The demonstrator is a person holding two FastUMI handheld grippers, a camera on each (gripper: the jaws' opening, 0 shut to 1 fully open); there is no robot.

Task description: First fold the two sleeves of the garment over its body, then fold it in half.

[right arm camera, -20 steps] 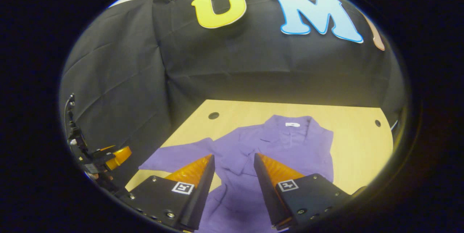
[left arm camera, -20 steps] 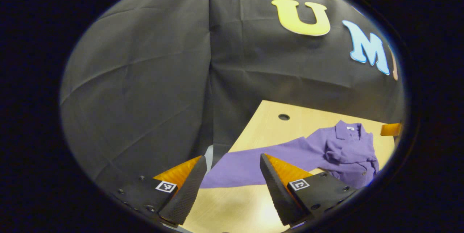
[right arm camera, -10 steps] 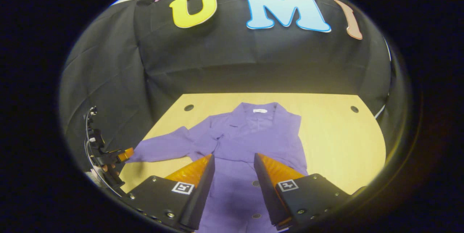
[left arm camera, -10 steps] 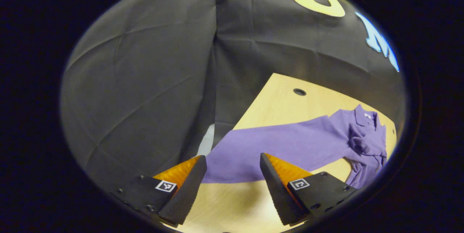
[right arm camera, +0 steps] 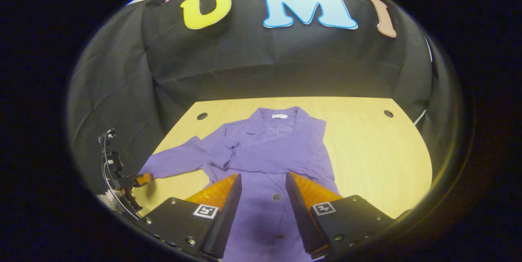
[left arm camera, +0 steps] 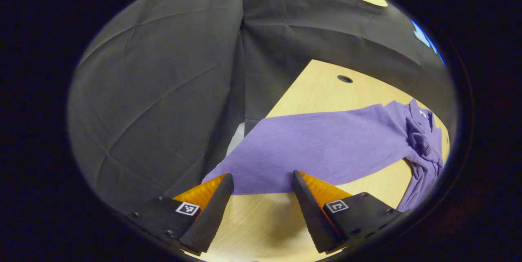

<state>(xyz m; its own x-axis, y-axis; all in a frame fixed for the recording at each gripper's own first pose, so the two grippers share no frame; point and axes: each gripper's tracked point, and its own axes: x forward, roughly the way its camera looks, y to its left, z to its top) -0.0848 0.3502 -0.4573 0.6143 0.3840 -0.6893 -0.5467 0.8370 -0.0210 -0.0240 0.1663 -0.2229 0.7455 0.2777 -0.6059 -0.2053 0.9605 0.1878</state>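
Garment (right arm camera: 269, 152) lies on table (right arm camera: 375, 152) — left gripper (left arm camera: 261, 180) (gaping) at cuff.

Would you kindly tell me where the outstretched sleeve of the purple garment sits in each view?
Left gripper view: the sleeve spans the middle, its cuff end just ahead of the open tongs.
Right gripper view: the sleeve lies at lower left, reaching toward the other tongs.
Shared landmark: the round hole in the table beyond the sleeve.

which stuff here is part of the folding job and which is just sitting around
Part of the job:
- purple garment
- its outstretched sleeve
- left claw, open at the cuff
- right claw, open over the body

Just there:
- wooden table
- holes in the tabletop
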